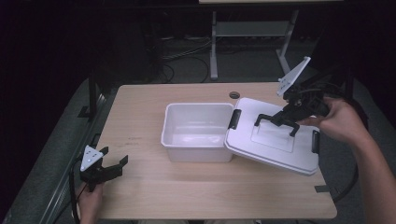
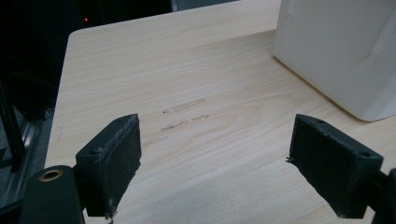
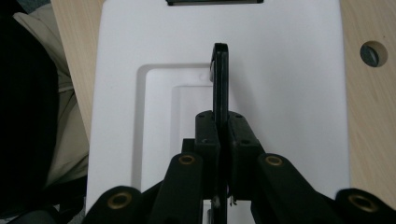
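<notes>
The left gripper [image 1: 113,164] sat low at the near left corner of the worktop [image 1: 140,196], its fingers [image 2: 112,158] spread wide apart with bare wood between them and nothing held. In the left gripper view, the white wall of the bin [image 2: 341,51] stood beyond the right-hand finger and off to its far side, well apart from either pad. Faint scuff marks [image 2: 184,116] lay on the wood just ahead of the gap.

Farther out, on the right side, the right gripper [image 1: 292,113] was held in a hand [image 1: 338,122] above the white lid [image 1: 271,144]. Its fingers [image 3: 208,133] were pressed together on the lid's black handle [image 3: 220,74], which ran straight up between them in the right gripper view. The lid hung tilted below the fingers, its left edge resting on the right rim of the open white bin [image 1: 198,133] and its near right corner down towards the worktop. A black latch [image 1: 234,119] showed on the lid's left edge, left of the clamped fingers, and another [image 1: 315,142] on its right edge. Beyond the lid, a round hole [image 1: 234,94] sat in the worktop.
</notes>
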Motion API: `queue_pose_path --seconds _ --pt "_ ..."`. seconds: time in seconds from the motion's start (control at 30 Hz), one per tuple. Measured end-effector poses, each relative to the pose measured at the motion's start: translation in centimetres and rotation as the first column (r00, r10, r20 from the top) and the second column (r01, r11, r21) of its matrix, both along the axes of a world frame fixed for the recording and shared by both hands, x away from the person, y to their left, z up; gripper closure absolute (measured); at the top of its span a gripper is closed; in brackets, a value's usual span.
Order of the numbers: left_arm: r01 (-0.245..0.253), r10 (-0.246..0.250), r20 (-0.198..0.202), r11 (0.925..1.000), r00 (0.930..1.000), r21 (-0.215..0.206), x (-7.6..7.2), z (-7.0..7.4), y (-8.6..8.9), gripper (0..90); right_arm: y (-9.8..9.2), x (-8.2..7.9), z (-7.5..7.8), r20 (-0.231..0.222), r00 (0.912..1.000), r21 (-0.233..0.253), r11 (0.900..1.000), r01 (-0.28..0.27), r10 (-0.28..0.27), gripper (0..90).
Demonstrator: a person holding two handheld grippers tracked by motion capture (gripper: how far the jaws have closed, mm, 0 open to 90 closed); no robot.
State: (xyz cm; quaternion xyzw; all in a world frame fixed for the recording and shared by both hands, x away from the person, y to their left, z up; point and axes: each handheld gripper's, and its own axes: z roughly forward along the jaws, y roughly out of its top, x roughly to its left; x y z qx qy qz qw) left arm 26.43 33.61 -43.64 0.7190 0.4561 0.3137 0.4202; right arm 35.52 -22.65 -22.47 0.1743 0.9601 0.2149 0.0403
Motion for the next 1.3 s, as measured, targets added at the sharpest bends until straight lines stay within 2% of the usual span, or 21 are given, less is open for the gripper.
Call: queue_pose_path --seconds 0.3,0.57,0.67,1.3 --pt "0.005 -0.005 -0.003 1.0 1.0 0.004 0.1 0.0 -0.1 16.1 2.0 1.3 0.4 0.003 0.9992 -0.006 0.999 -0.04 0.041 84.5" --pt "0.006 -0.006 -0.004 1.0 1.0 0.003 0.3 -0.1 -0.1 16.1 3.4 2.4 0.8 0.003 0.9984 -0.016 0.998 -0.056 0.056 84.5" --pt "0.008 -0.008 -0.004 1.0 1.0 0.0 0.4 -0.1 -0.1 16.0 4.3 3.3 1.1 -0.005 0.9974 -0.008 0.997 -0.072 0.072 84.5" --pt "0.014 -0.014 -0.002 0.9999 0.9999 -0.008 0.6 -0.1 -0.1 16.0 8.7 5.6 1.2 -0.018 0.989 0.006 0.989 -0.147 0.147 84.5"
